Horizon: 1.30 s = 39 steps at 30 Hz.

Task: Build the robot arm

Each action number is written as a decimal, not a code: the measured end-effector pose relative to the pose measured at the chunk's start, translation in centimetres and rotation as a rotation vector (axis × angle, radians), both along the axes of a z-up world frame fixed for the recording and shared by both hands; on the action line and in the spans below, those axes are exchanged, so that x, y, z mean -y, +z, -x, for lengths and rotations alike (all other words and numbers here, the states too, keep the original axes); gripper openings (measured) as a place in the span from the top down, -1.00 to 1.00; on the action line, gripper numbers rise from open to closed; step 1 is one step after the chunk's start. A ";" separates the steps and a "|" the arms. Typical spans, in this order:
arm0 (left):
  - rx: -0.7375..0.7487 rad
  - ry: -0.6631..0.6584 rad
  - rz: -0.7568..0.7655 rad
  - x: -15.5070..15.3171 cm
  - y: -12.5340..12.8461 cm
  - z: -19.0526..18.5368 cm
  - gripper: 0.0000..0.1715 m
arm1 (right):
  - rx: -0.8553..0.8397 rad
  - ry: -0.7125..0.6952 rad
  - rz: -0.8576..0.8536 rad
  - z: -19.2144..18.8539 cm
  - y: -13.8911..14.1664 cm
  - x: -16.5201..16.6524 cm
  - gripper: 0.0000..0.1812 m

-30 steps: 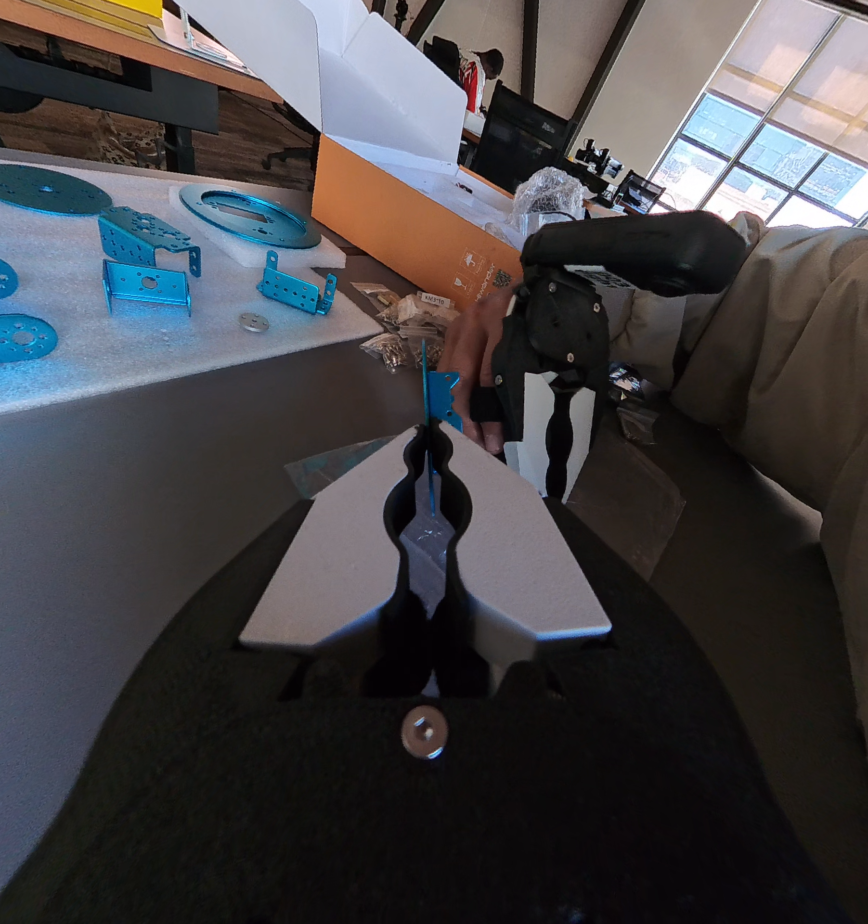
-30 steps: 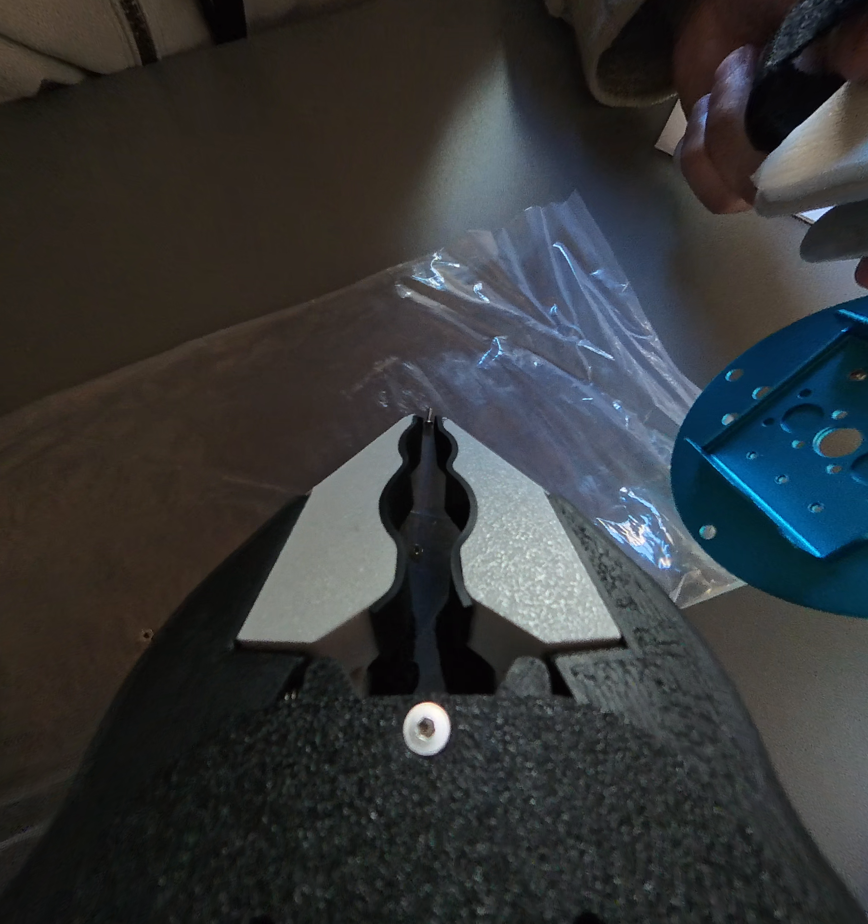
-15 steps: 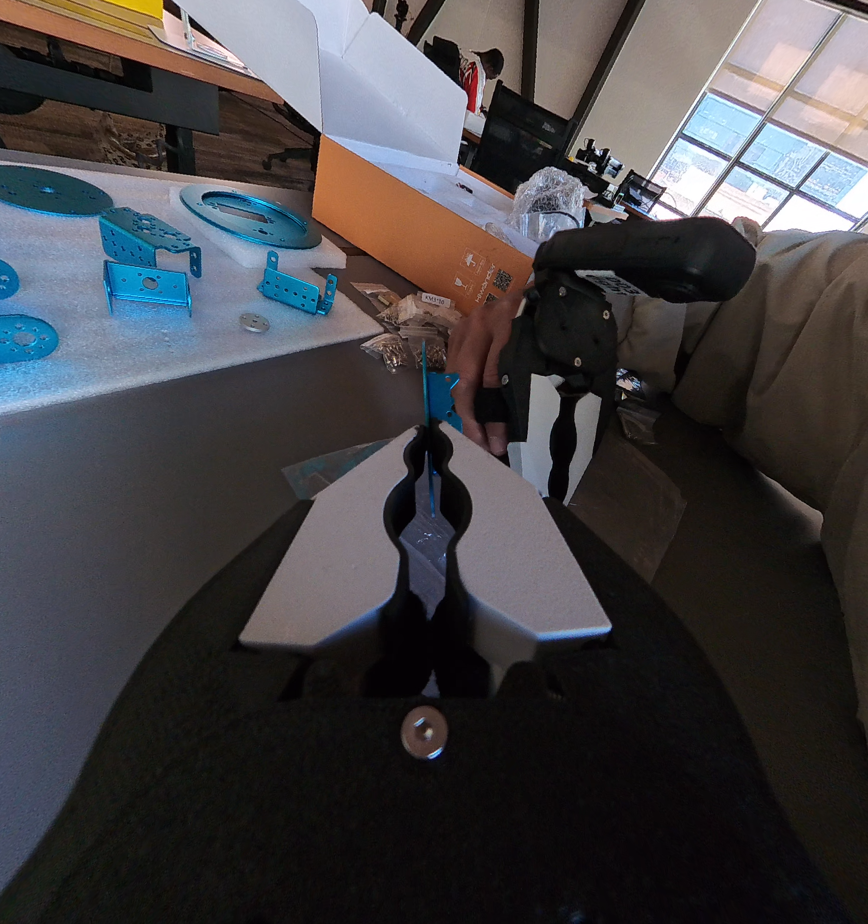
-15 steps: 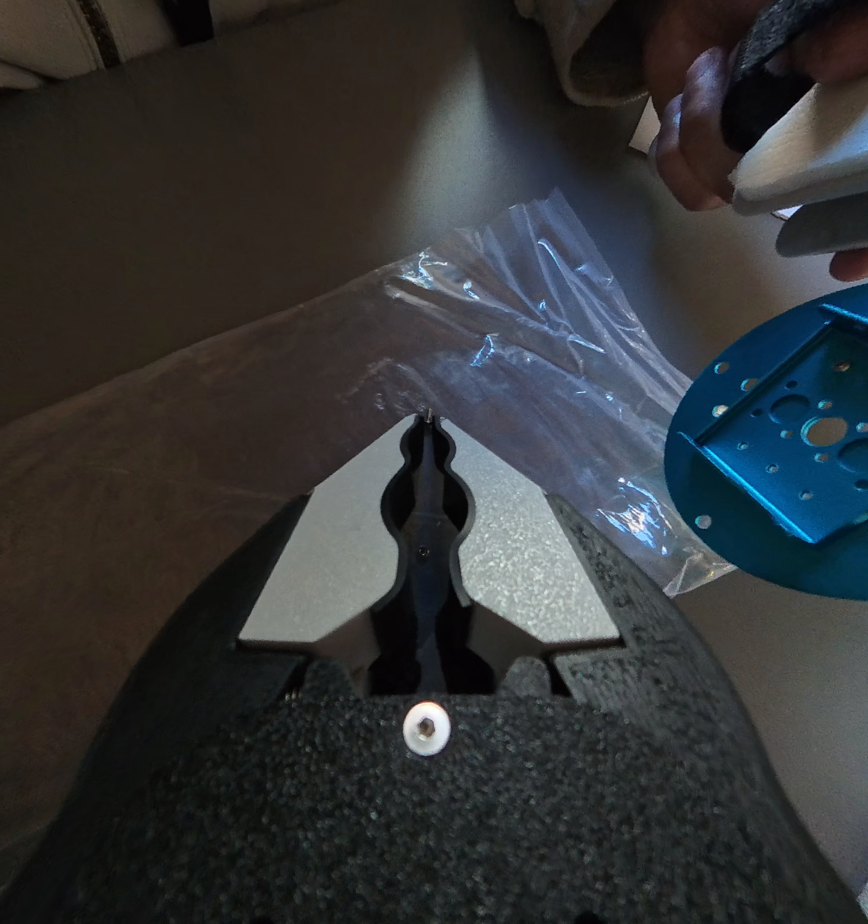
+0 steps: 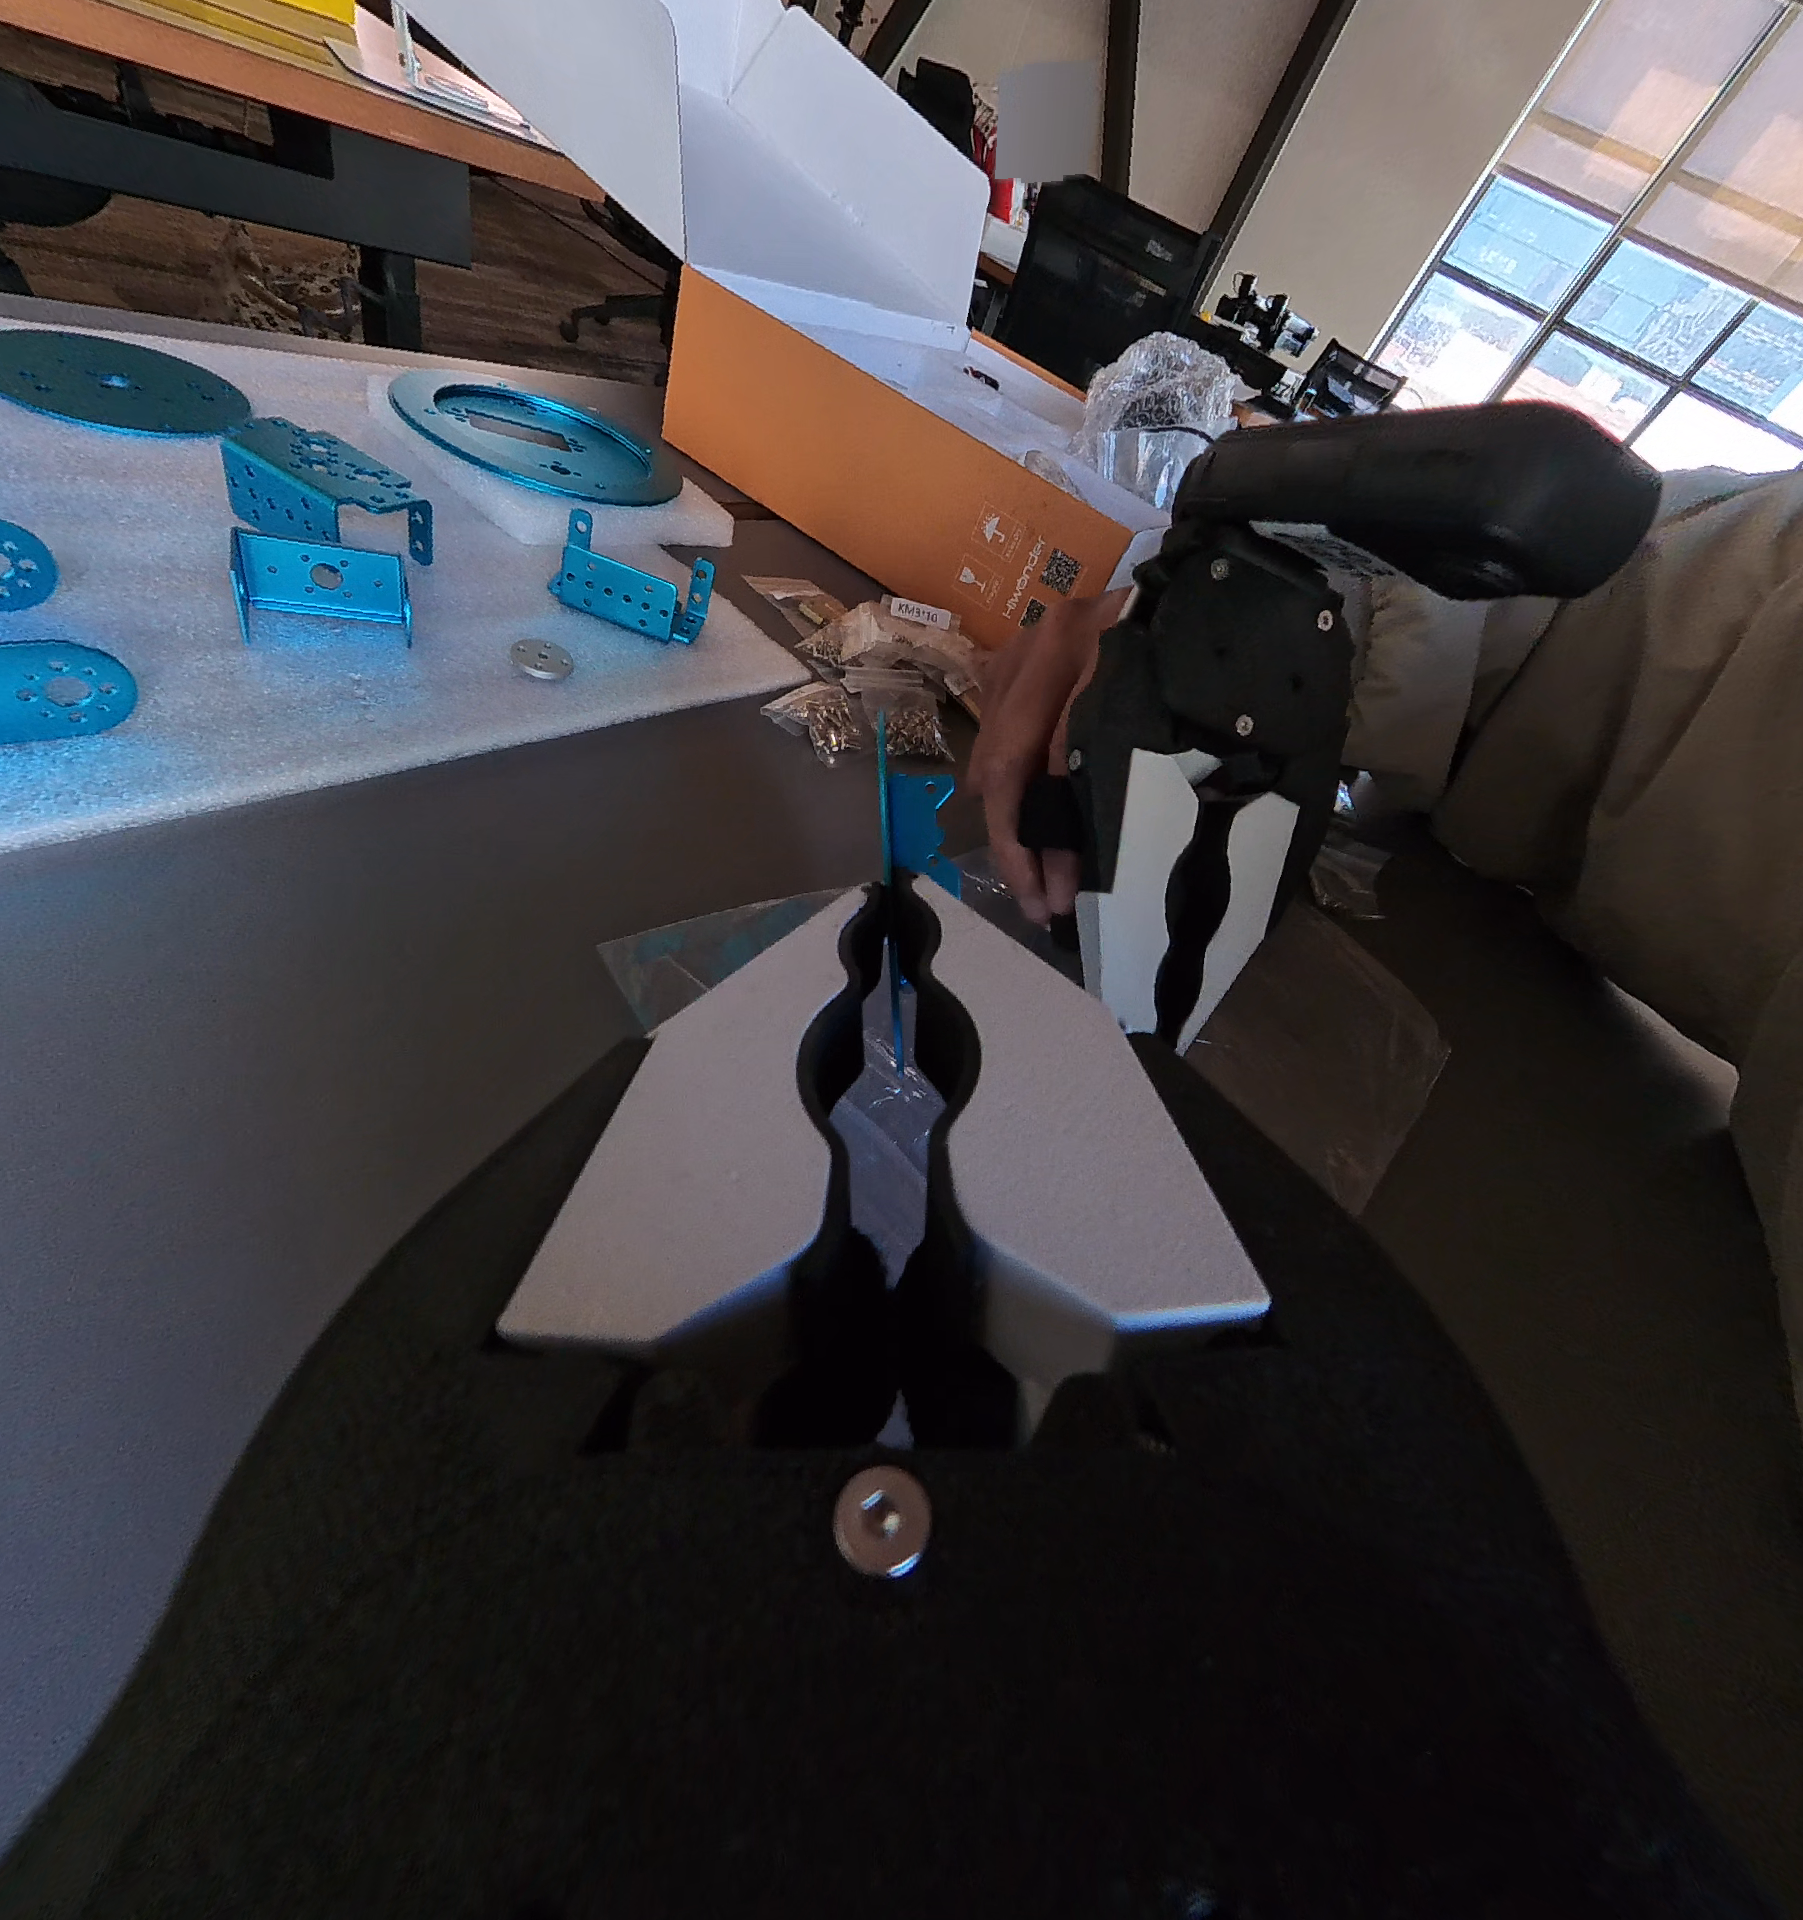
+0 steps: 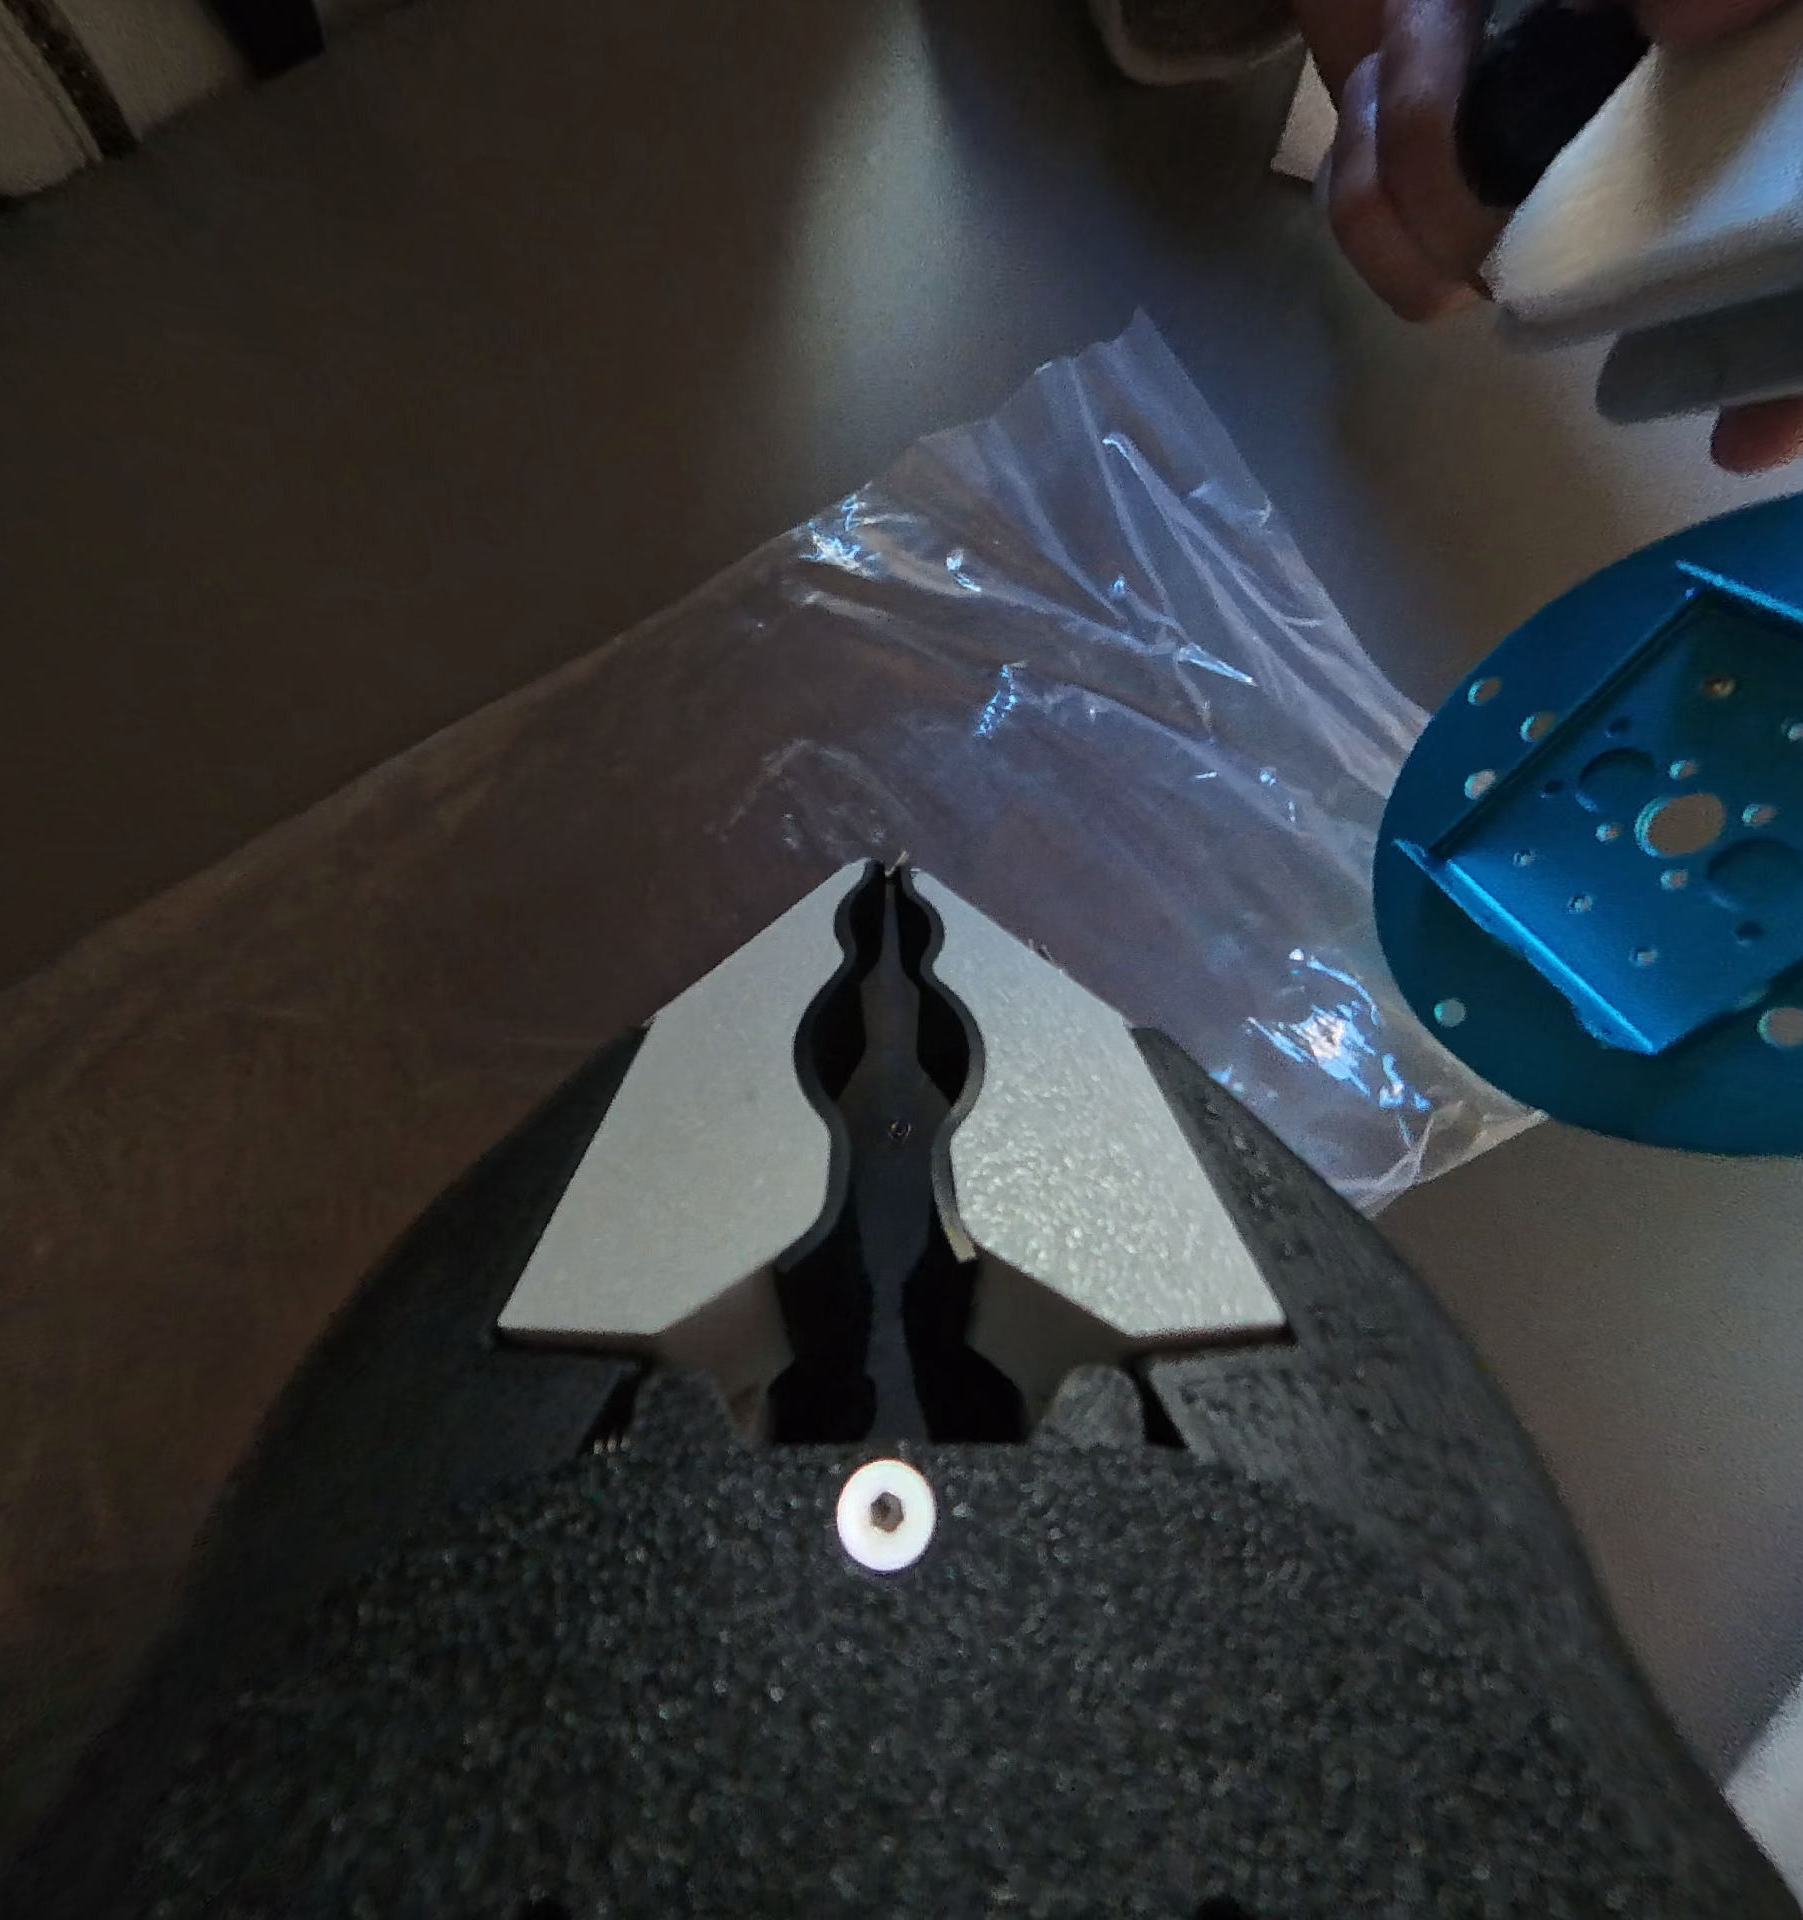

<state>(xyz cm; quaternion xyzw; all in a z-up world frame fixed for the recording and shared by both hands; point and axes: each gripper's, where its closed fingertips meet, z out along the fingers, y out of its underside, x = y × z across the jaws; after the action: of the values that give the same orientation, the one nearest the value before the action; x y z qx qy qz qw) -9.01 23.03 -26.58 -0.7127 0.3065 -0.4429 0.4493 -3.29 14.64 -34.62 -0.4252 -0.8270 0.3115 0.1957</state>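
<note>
My left gripper point(image 5: 889, 888) is shut on the rim of a round blue metal plate point(image 5: 884, 810), which I see edge-on, with a blue bracket point(image 5: 923, 821) on its right face. The right wrist view shows the plate point(image 6: 1499, 987) and bracket point(image 6: 1707, 831) flat-on at the right, below the left gripper's white fingers point(image 6: 1655, 229). My right gripper point(image 6: 892, 868) is shut, with a tiny metal screw tip poking out of its tips. It hangs over a clear plastic bag point(image 6: 1032, 748), left of the plate. In the left wrist view the right gripper point(image 5: 1183, 1029) points down, just right of the plate.
A white foam sheet point(image 5: 253, 748) at the left carries several blue brackets and discs. An open orange box point(image 5: 855, 457) stands behind, with small bags of screws point(image 5: 876, 675) in front of it. A beige sleeve point(image 5: 1655, 779) fills the right. The table point(image 6: 461, 416) is grey. Some 12 centimeters of space lies between my two pairs of fingers.
The right gripper has shifted slightly up and to the right in the left wrist view. The plate has drifted a little upward in the right wrist view. Both grips are unchanged.
</note>
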 end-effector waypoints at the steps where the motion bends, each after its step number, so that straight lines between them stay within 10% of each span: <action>1: 0.000 0.000 0.000 0.0 0.0 0.0 1.00 | 0.005 -0.017 0.015 0.0 0.0 -0.1 1.00; 25: 0.001 -0.003 -0.013 0.2 0.3 0.0 1.00 | 0.089 -0.269 0.437 0.1 1.6 0.0 1.00; 39: 0.003 0.000 -0.016 0.2 0.3 0.0 1.00 | 0.021 -0.202 -0.083 -0.8 0.1 0.1 0.91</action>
<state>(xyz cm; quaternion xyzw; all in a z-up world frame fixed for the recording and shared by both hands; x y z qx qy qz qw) -9.02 22.87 -26.25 -0.7086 0.3093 -0.4415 0.4553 -2.50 14.59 -34.54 -0.5011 -0.7942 0.2512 0.2346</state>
